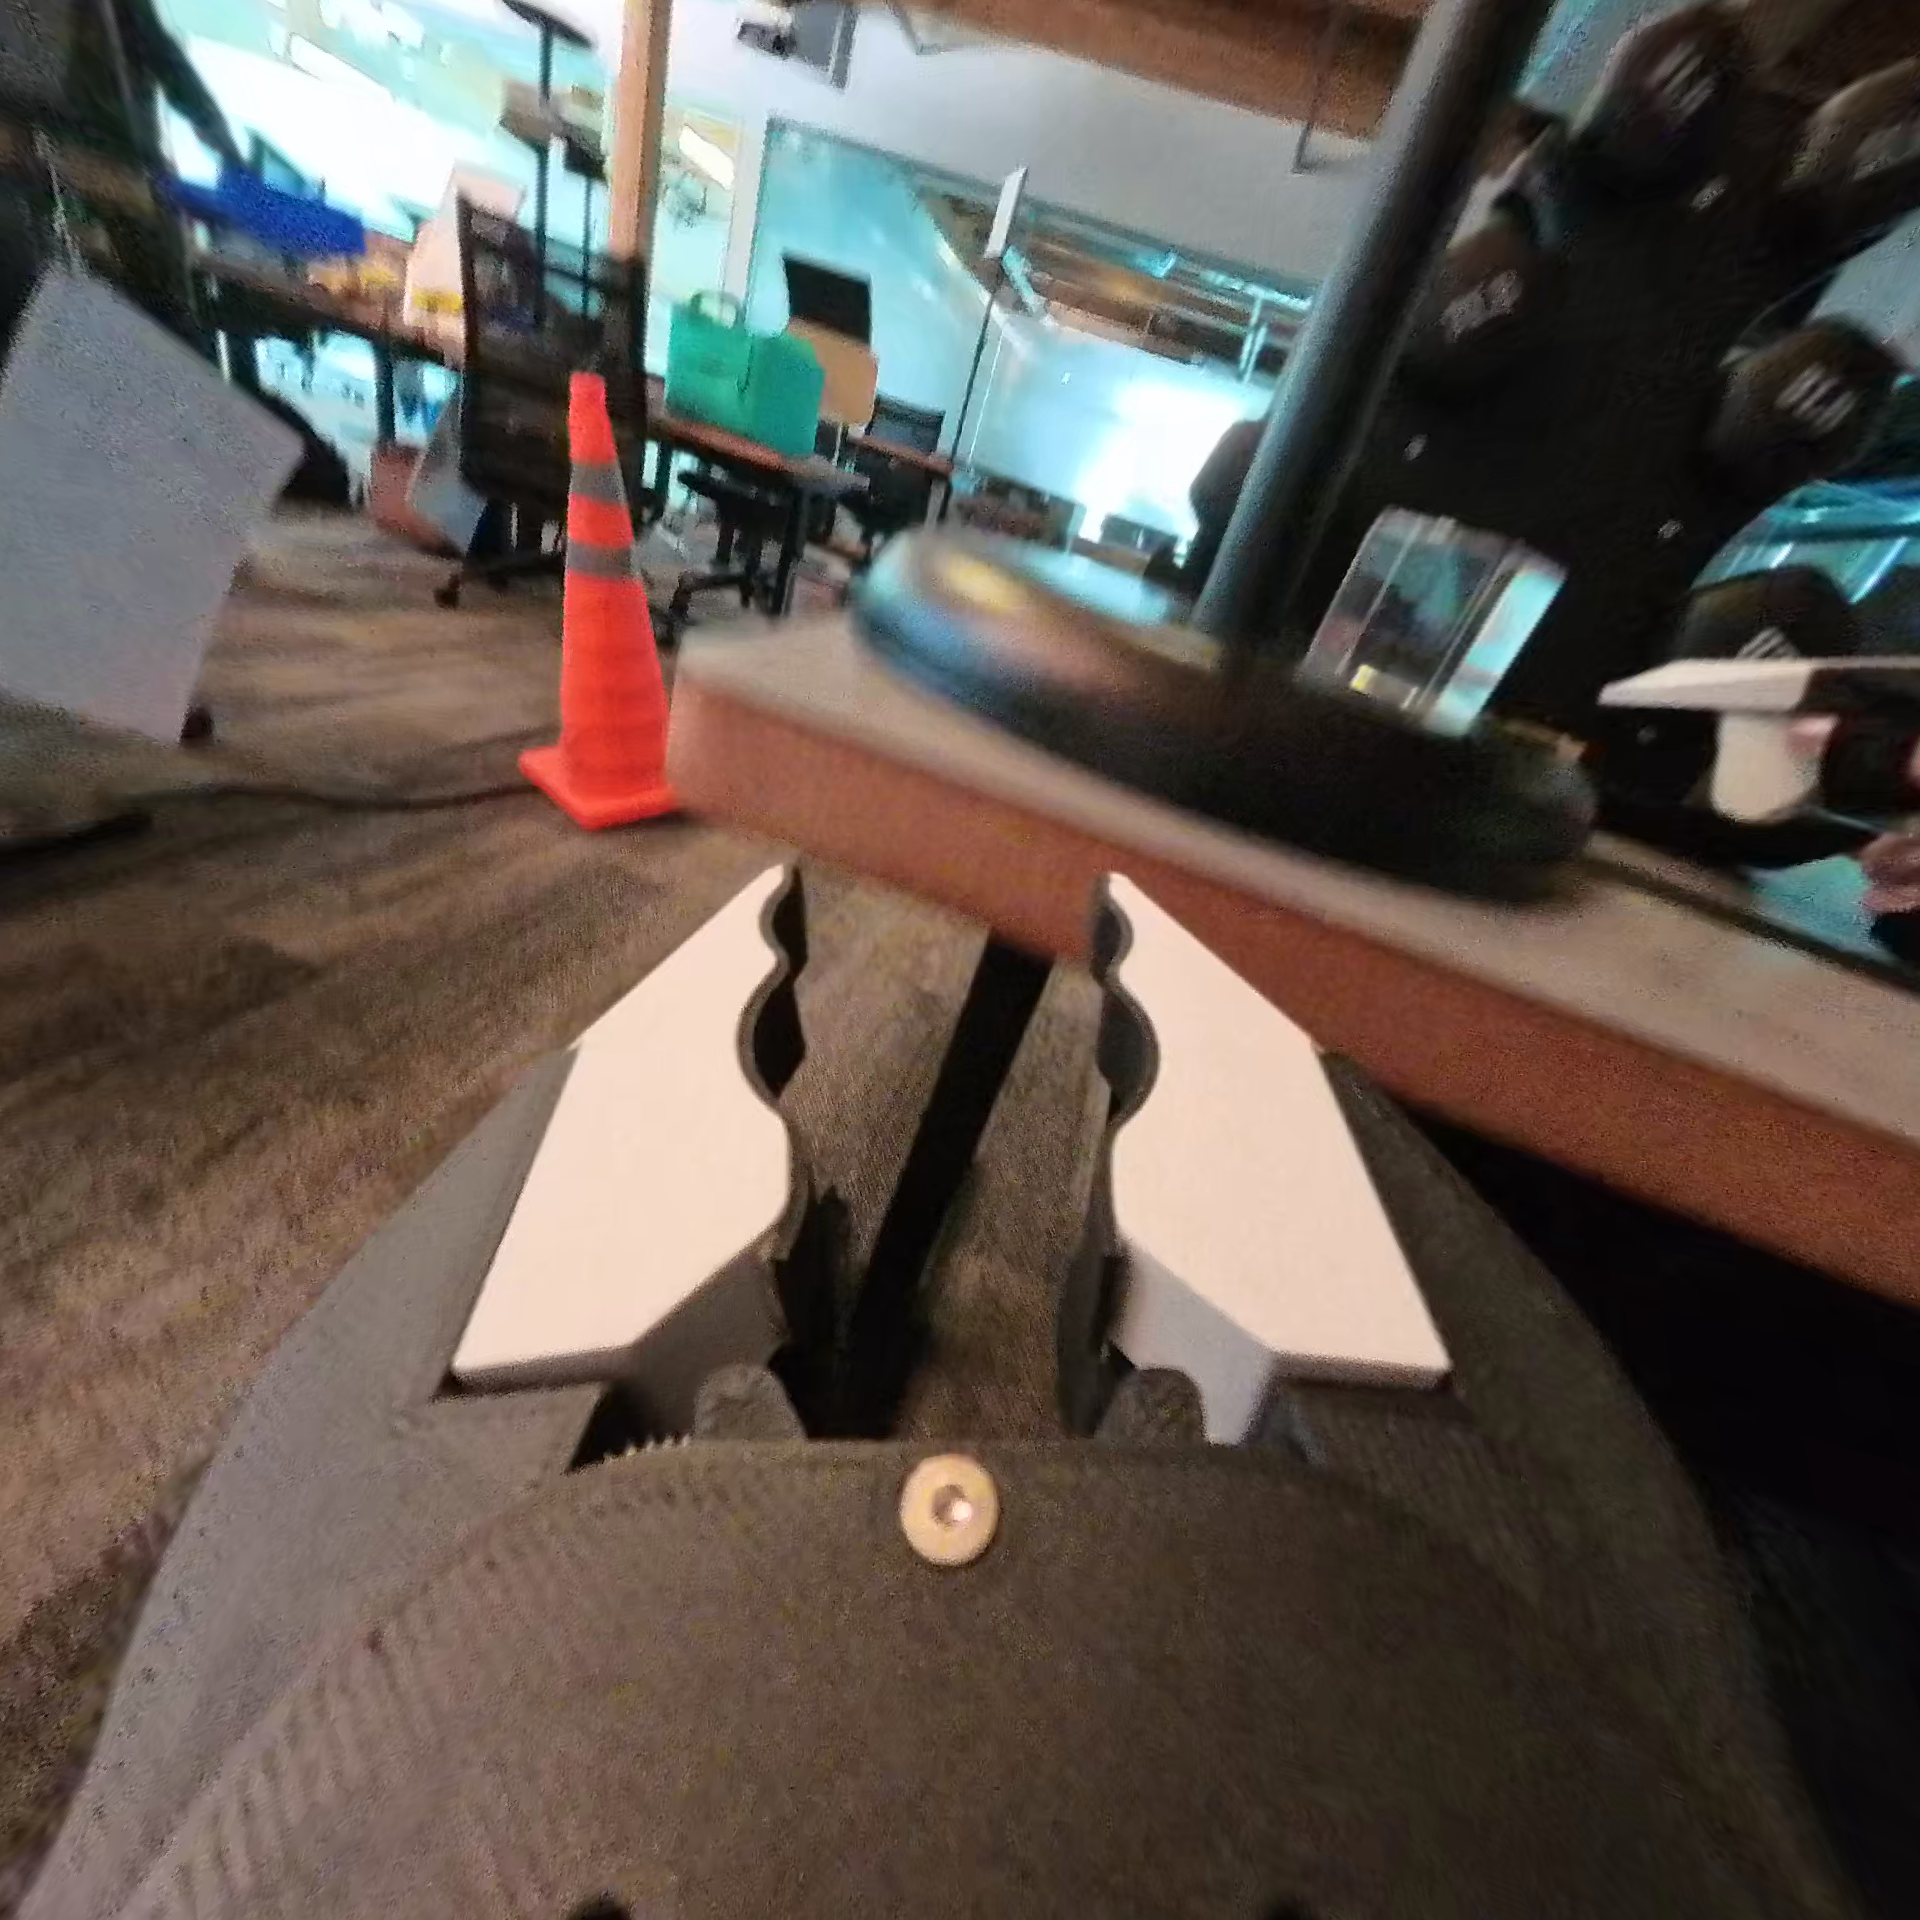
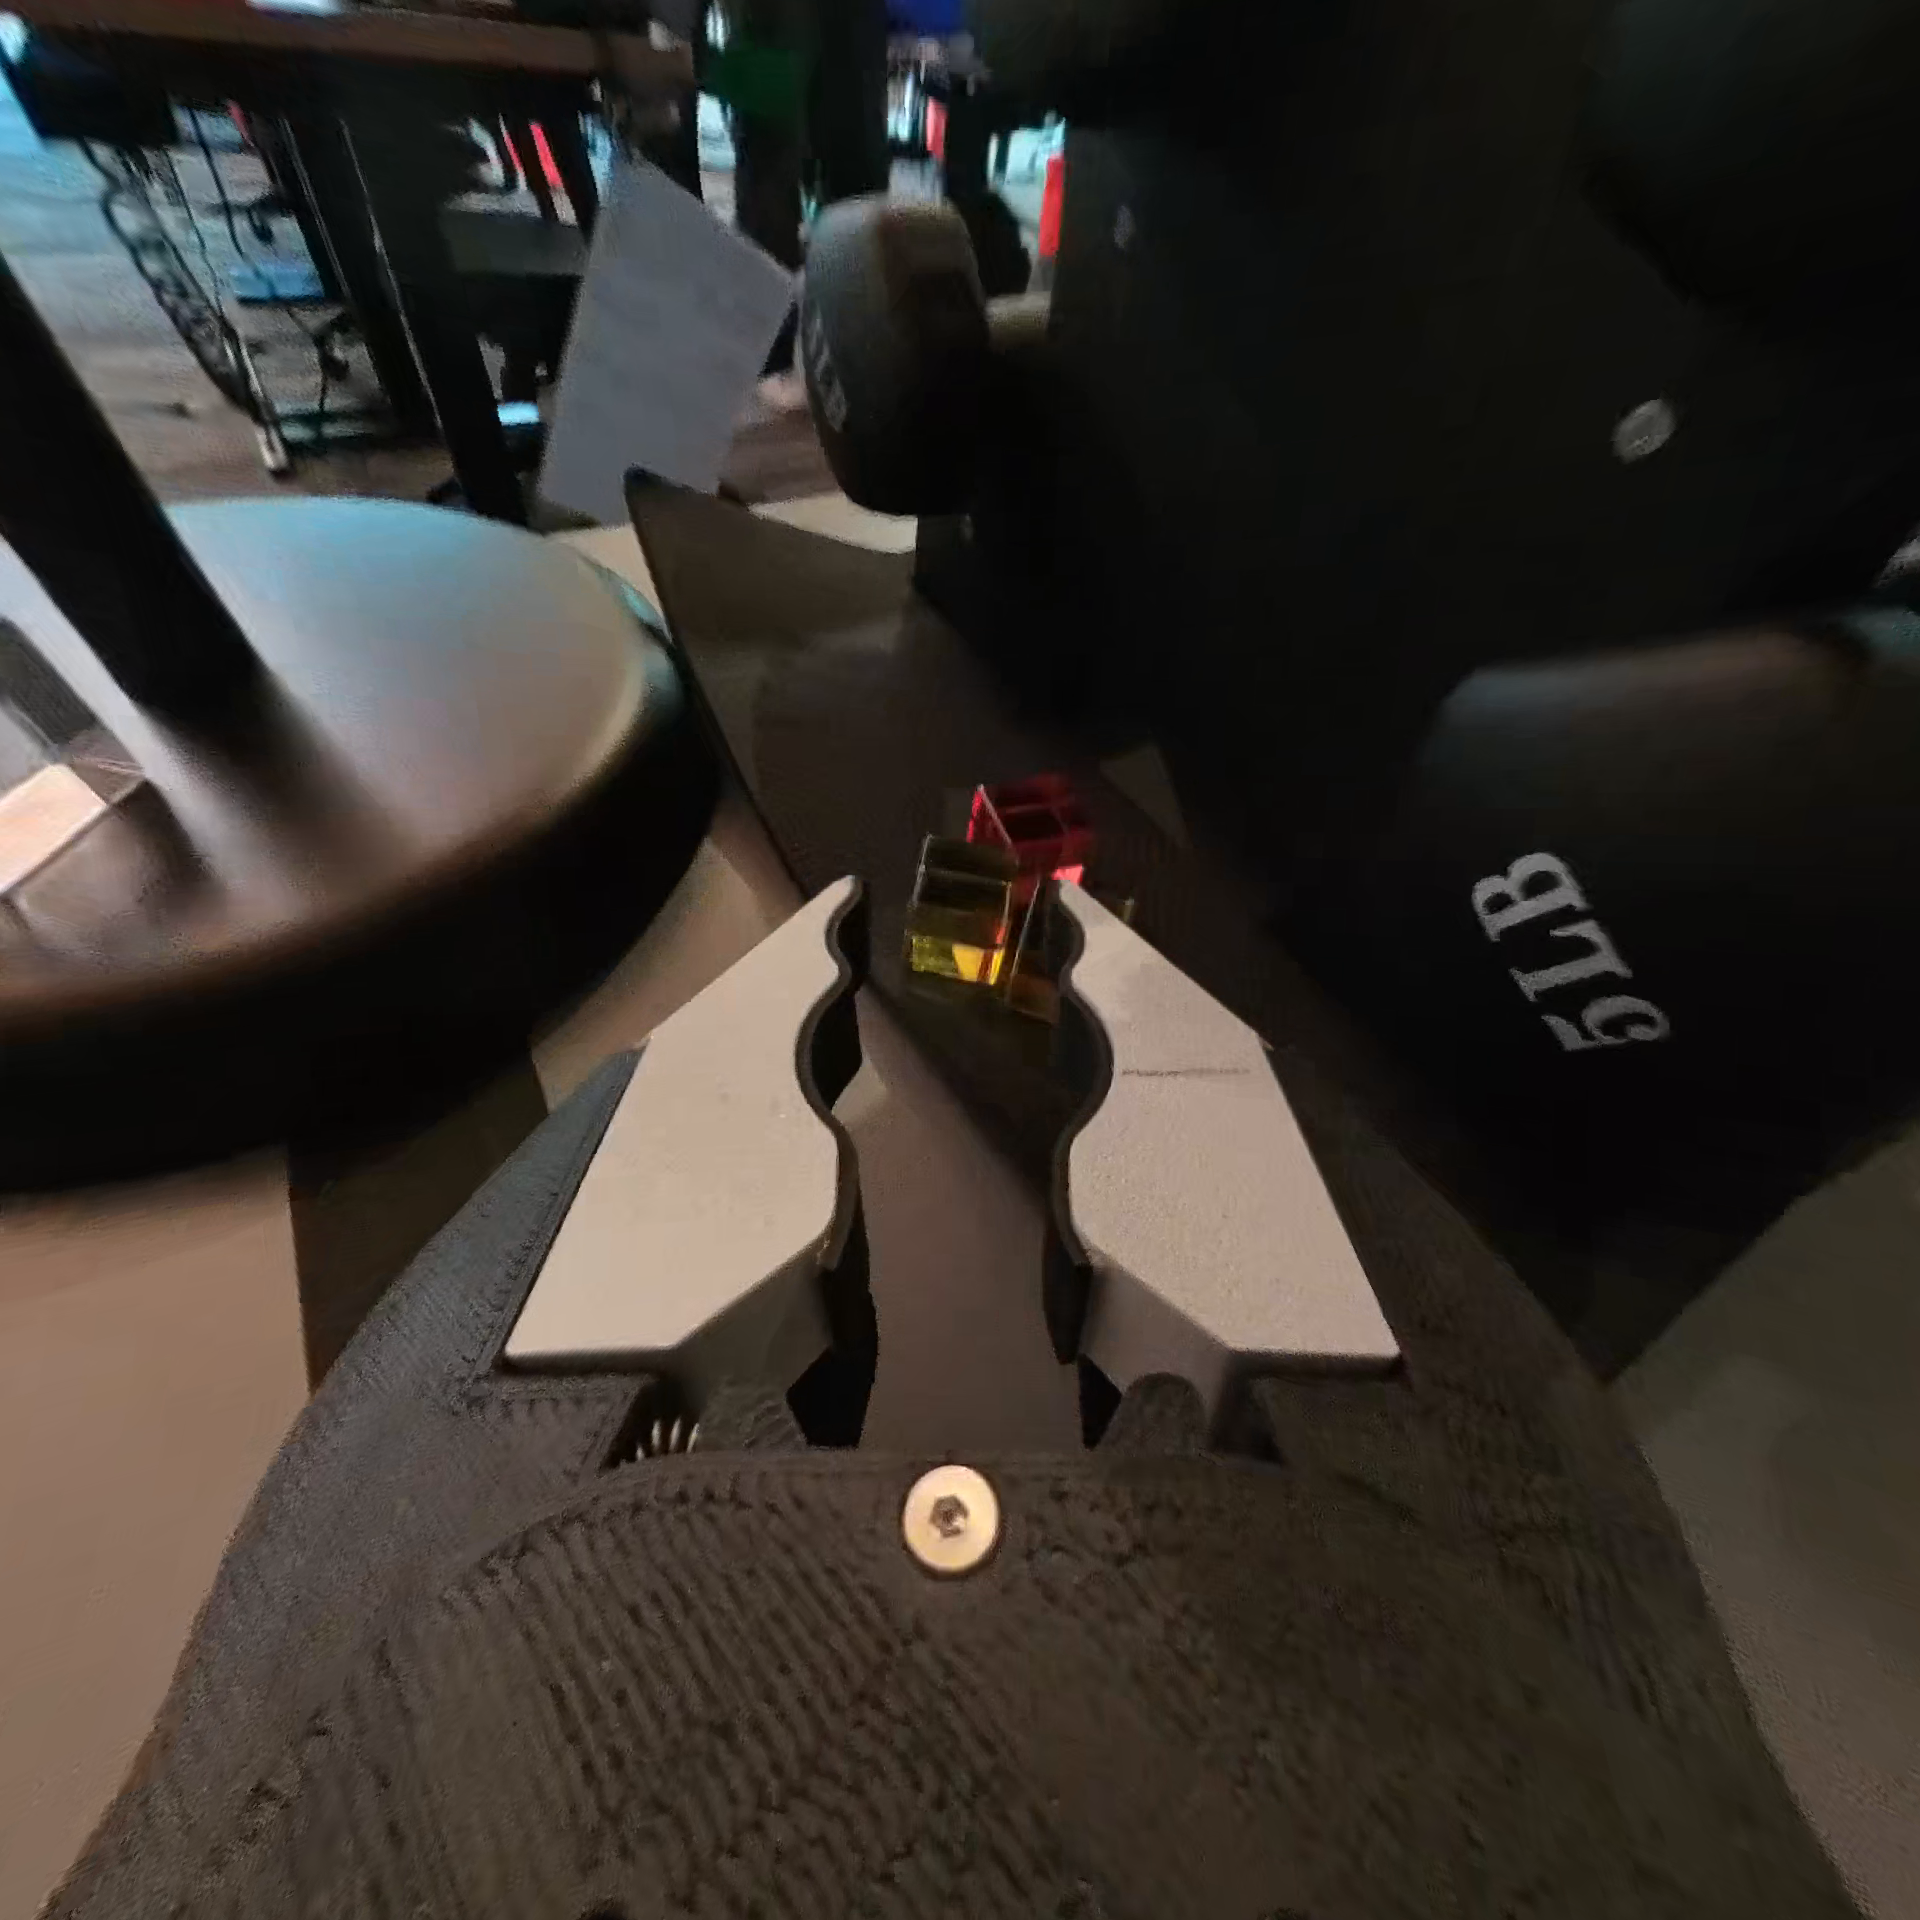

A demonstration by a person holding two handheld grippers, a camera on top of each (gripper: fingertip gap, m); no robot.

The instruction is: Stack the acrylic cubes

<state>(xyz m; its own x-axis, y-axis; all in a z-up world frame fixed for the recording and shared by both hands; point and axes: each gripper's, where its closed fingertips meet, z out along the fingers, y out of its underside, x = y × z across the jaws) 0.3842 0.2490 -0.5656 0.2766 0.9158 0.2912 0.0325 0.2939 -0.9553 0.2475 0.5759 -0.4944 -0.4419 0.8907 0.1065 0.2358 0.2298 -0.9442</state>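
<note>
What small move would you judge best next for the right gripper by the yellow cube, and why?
Probably ease the right gripper slightly forward. Its fingers stand apart, with the yellow cube between the tips but a gap showing on the left side, so it is not yet gripped.

Tongs (image 2: 961, 894): ridged matt black printed plastic, smooth pale pads (image 2: 727, 1143). Yellow cube (image 2: 961, 935) and red cube (image 2: 1039, 826): glossy, clear, probably acrylic. Round base (image 2: 343, 748): satin black. Tabletop (image 1: 1039, 831): wood-look edge.

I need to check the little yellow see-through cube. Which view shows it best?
The right wrist view: the yellow cube sits sharp between the right gripper fingertips. The left wrist view does not show it.
</note>
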